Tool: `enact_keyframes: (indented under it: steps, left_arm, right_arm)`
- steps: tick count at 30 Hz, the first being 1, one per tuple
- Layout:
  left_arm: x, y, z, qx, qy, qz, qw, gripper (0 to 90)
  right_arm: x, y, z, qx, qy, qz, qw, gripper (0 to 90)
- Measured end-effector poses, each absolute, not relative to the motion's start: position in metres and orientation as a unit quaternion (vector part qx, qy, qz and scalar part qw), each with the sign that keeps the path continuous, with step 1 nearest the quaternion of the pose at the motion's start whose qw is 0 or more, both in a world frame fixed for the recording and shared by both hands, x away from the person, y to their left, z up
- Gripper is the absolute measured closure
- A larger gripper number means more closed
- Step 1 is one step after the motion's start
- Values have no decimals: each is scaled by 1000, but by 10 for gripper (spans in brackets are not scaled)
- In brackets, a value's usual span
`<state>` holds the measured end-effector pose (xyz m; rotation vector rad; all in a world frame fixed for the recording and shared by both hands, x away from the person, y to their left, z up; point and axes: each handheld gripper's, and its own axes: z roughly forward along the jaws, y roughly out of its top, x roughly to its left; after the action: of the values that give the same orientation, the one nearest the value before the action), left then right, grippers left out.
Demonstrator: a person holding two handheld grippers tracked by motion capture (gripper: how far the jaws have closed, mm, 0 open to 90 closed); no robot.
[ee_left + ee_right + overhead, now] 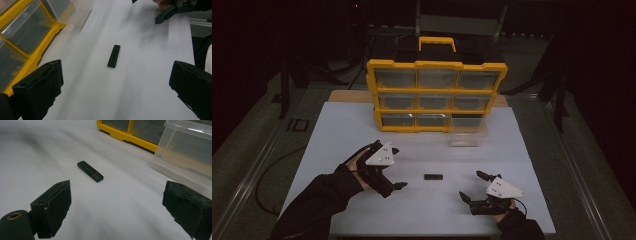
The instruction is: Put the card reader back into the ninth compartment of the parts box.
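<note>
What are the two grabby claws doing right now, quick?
Left gripper: open, holding nothing.
Right gripper: open, holding nothing.
The small black bar lies untouched on the table between them.

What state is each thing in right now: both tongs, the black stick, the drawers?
Left tongs: open, empty, off the stick.
Right tongs: open, empty.
Black stick: flat on the white table, untouched, between the tongs.
Clear drawer: pulled out, on the table.
Yellow organizer: upright, other drawers in.

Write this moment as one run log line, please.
left tool open | right tool open | black bar on table, between tools, untouched | drawer pulled out
</note>
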<state>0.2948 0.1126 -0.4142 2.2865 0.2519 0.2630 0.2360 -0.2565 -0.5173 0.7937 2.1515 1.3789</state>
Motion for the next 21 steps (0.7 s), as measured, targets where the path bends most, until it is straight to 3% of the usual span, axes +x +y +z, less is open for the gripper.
enact_keyframes:
  steps: [21]
  left_arm:
    - [313, 56, -427, 941, 45, 58, 331, 4]
  right_arm:
    - [237, -257, -517, 280, 783, 502, 236, 85]
